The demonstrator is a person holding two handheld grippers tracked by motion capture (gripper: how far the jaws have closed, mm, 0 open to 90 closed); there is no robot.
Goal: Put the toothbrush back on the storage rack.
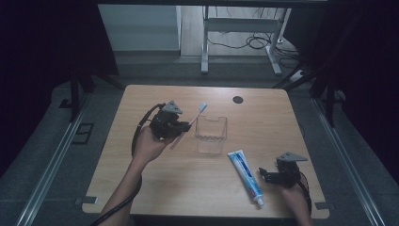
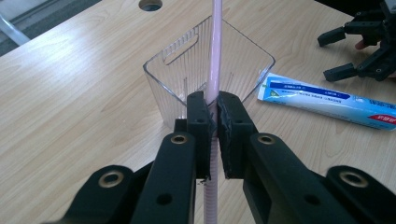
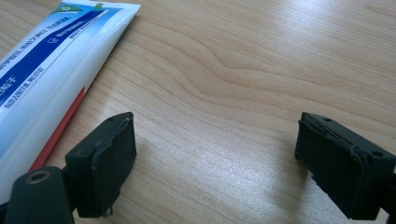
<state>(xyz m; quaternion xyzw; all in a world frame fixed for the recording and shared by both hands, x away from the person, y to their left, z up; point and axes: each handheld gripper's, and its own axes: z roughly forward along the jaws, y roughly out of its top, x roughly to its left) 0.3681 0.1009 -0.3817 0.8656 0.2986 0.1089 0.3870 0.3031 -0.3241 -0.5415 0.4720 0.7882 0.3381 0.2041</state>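
A pink toothbrush (image 1: 193, 120) with a blue-white head is held off the table, my left gripper (image 1: 181, 126) shut on its handle (image 2: 215, 70). It slants up toward the far side, just left of a clear plastic cup (image 1: 211, 134). In the left gripper view the cup (image 2: 187, 70) stands straight ahead behind the pads. A white and blue toothpaste tube (image 1: 245, 176) lies flat at the front right. My right gripper (image 1: 264, 174) rests low on the table just right of the tube (image 3: 46, 70), its jaws wide open on bare wood.
The wooden table (image 1: 155, 183) has a round cable hole (image 1: 238, 100) near its far edge. Beyond the table stand the legs of another desk (image 1: 205, 47) with cables on the floor. Metal rails (image 1: 51, 165) run along both sides.
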